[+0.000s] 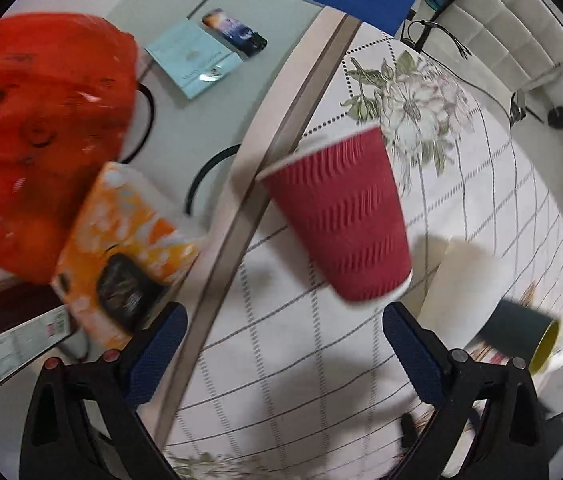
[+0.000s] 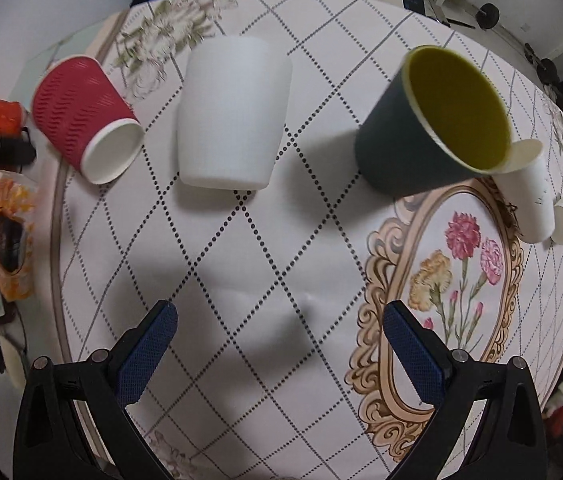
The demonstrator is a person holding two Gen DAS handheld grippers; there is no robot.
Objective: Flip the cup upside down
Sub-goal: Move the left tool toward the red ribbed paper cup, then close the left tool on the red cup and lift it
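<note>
Red ribbed cup (image 1: 337,216) is seen lying on its side near the patterned tablecloth's (image 1: 321,360) left edge.

From the left wrist, the left gripper (image 1: 285,336) is held with its jaws wide apart and empty, just short of the cup. From the right wrist, the right gripper (image 2: 281,332) is likewise spread and empty; the red cup (image 2: 85,120), a white cup (image 2: 233,116) and a dark green cup (image 2: 433,120) are ranged across the cloth ahead.

left gripper (image 1: 283,334): jaws spread wide, nothing between | right gripper (image 2: 279,330): jaws spread wide, nothing between
</note>
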